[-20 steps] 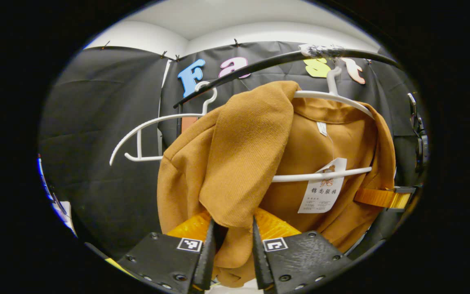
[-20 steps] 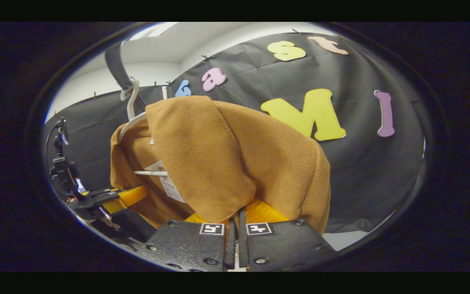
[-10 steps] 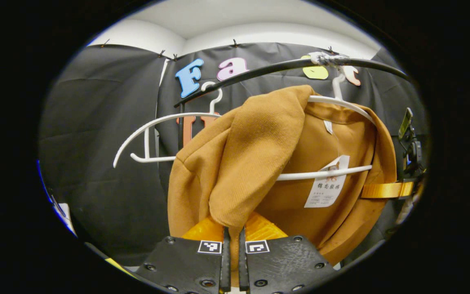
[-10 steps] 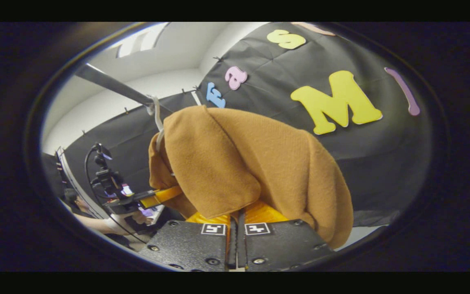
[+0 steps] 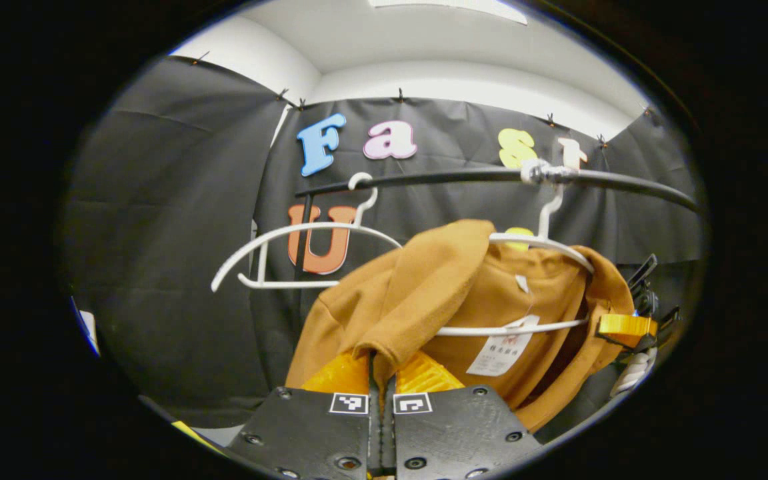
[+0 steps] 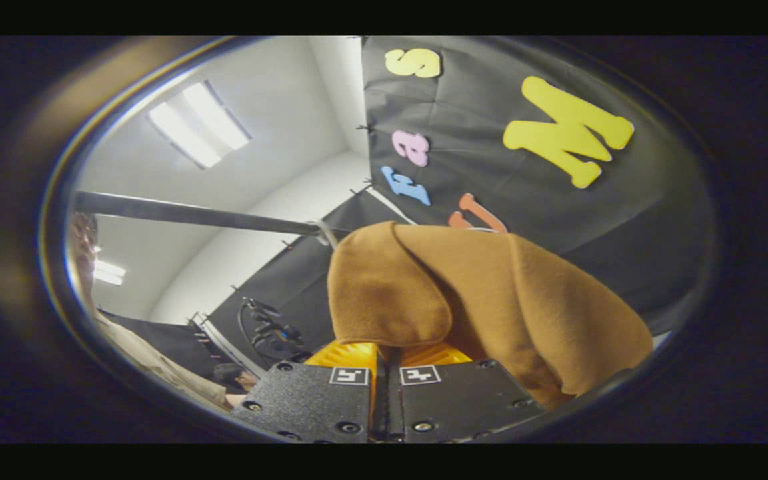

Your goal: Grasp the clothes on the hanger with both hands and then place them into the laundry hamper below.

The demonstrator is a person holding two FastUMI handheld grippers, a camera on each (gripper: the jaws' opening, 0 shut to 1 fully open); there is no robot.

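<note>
Left gripper view: rail [image 5: 464, 177] across at 12 o'clock; 2 hangers on it, bare hanger [image 5: 291, 257] at 10 o'clock, hanger [image 5: 531, 243] bearing garment [image 5: 451, 293] at 1 o'clock. Garment edge between left gripper [image 5: 381, 373] fingers at 6 o'clock. Right gripper [image 5: 624, 327] on garment at 3 o'clock.

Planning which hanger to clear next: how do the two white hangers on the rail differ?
The left hanger hangs bare; the right hanger carries the brown garment, with a tag draped over its lower bar. The left one hangs free, while the right one's garment is pinched by the left hand-held gripper. Both are white and hook over the same black rail.
</note>
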